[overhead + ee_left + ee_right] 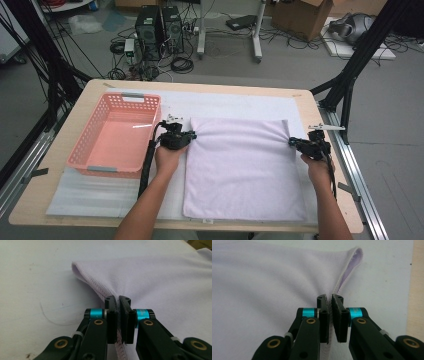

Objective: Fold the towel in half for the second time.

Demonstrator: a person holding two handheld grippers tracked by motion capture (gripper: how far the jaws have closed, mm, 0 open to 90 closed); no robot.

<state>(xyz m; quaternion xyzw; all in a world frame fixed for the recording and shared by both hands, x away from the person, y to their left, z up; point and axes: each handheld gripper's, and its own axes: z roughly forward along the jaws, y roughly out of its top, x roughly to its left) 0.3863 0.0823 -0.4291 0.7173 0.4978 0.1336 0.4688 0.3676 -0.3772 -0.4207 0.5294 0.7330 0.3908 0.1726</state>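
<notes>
Towel (243,167), pale lilac, lies flat on the white mat (100,192) in the right half of the tabletop (60,150), with its near edge close to the front edge of the table. A pink basket (114,135) stands to its left, near the left edge, and it is empty.

Each side hem is pinched not far from the far corners. In the left gripper view, the left gripper (117,300) has its jaws clamped on the stitched left hem, and the cloth rises in a small ridge toward the pads. In the right gripper view, the right gripper (330,298) is closed the same way on the right hem.

The step in hand seems to be a fold. To do it well, I think both hands should lift together and at equal height, so the far edge stays straight. The grip takes only a narrow strip of hem, so a sudden pull could slip it out. Bringing the far edge slowly toward the near edge and matching the corners before release should give a clean fold.
</notes>
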